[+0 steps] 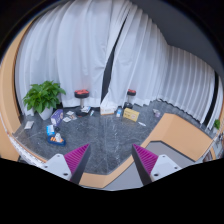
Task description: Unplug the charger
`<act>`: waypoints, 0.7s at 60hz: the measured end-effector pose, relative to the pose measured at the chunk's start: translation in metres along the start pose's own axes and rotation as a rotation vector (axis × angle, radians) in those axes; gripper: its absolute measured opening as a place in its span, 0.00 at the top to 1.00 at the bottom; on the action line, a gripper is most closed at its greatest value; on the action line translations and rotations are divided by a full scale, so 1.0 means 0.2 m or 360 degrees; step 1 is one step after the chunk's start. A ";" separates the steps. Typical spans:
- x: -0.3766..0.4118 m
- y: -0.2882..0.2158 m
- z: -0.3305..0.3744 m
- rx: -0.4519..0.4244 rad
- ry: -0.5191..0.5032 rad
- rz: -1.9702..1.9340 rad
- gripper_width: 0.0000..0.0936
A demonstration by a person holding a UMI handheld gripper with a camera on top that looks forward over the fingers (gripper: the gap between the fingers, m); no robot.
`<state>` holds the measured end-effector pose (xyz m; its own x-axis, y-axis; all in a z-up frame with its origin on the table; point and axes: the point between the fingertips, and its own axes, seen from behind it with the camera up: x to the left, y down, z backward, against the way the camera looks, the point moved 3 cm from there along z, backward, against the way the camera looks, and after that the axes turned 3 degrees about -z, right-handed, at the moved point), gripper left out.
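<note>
My gripper (112, 158) is open and empty, its two magenta pads (78, 157) wide apart above the near wooden edge (100, 180) of a dark marbled table (110, 138). Several small items lie far beyond the fingers on the table's back half. I cannot tell which of them, if any, is the charger, and no cable or socket shows clearly.
A potted green plant (44, 97) stands at the back left. Two dark stands with red tops (82, 97) (130, 94) stand at the back by the white curtains (100, 50). Small boxes and bottles (55, 125) lie at the left. A light wooden surface (180, 135) is at the right.
</note>
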<state>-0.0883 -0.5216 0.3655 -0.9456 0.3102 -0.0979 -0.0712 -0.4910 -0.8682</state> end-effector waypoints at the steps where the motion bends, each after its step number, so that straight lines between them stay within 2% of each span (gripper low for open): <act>1: 0.00 0.00 0.00 0.0000 0.0002 -0.0001 0.09; 12: 0.00 0.12 -0.09 0.0036 0.0024 -0.0004 0.09; 22: 0.13 0.47 -0.27 0.0150 0.0007 -0.0027 0.10; 35: 0.73 1.03 -0.64 0.0306 -0.0187 -0.0042 0.10; 42: 1.19 1.10 -0.87 0.0317 -0.0318 -0.0039 0.10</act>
<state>-0.2732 -0.4147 0.0680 -0.9853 0.1668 0.0371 -0.1371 -0.6420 -0.7544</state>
